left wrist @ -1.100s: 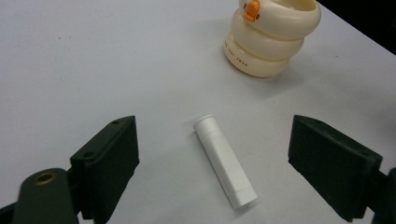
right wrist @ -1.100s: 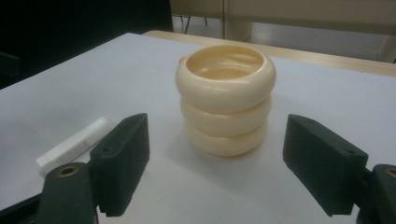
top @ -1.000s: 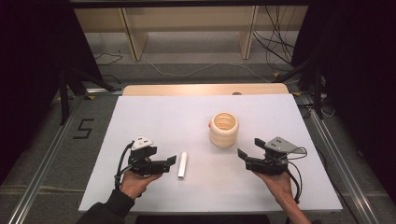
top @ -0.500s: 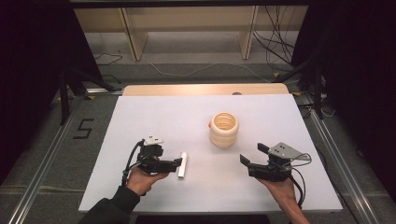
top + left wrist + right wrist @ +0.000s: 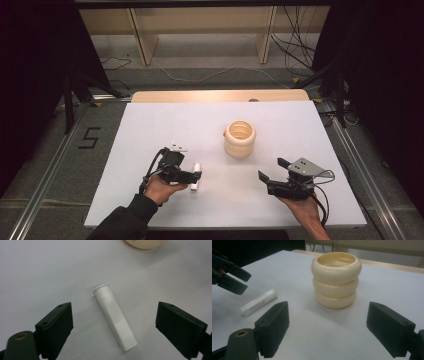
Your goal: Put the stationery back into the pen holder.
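The left gripper (image 5: 113, 327) hangs just above the white tube (image 5: 114, 318), jaws spread wide with the tube lying flat on the white table (image 5: 150, 130) between them, touching neither; its flanged end points away from the gripper and its body runs slightly askew to the jaws. The right gripper (image 5: 328, 327) is likewise spread and holds nothing, with the cream ribbed pot (image 5: 336, 279) standing upright ahead of it, well apart

Both claws (image 5: 196, 176) (image 5: 271, 172) open, low, apart.
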The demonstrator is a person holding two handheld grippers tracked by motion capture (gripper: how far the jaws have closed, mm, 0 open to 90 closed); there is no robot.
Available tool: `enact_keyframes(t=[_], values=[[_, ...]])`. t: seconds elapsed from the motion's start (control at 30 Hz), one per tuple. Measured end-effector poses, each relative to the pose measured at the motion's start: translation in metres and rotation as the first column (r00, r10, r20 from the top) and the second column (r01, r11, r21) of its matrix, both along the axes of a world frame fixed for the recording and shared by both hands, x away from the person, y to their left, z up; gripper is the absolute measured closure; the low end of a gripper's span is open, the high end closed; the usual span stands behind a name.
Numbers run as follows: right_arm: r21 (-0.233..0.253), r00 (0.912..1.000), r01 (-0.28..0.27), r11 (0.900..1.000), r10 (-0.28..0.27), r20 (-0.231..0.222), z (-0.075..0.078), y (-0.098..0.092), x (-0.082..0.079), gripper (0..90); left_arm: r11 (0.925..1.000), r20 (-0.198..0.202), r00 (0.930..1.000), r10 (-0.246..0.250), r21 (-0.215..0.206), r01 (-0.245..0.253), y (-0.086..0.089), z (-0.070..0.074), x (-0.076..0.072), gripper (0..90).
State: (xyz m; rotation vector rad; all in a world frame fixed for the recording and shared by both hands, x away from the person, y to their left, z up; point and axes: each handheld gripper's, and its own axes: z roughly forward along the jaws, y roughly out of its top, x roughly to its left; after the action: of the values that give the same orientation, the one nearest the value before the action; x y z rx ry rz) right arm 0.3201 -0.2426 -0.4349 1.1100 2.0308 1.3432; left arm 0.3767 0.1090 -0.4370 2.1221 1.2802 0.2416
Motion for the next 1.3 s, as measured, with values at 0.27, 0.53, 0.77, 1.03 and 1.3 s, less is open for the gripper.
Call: enact_keyframes(t=[0.27,0.53,0.77,1.03,1.3], values=[[-0.003,1.0,-0.002,1.0,0.002,0.0,-0.001,0.0,0.0,19.0,0.997,-0.051,0.9983,-0.028,0.071,0.032,-0.012,-0.005,0.008,12.9],[-0.013,1.0,-0.005,1.0,0.005,0.001,-0.002,0.001,0.002,19.3,0.9851,-0.104,0.9932,-0.053,0.157,0.069,-0.023,-0.01,0.016,15.9],[-0.017,0.9999,-0.011,1.0,0.011,-0.003,-0.003,0.003,0.002,19.5,0.9809,-0.145,0.9886,-0.041,0.183,0.067,-0.025,-0.016,0.027,19.0],[-0.018,0.9999,-0.014,1.0,0.014,-0.001,-0.003,0.004,0.003,19.9,0.9754,-0.156,0.9853,-0.069,0.196,0.1,-0.029,-0.02,0.026,24.7],[-0.02,0.9999,-0.015,1.0,0.015,-0.002,-0.003,0.005,0.004,20.4,0.9669,-0.161,0.9841,-0.075,0.229,0.112,-0.031,-0.025,0.028,31.0]])
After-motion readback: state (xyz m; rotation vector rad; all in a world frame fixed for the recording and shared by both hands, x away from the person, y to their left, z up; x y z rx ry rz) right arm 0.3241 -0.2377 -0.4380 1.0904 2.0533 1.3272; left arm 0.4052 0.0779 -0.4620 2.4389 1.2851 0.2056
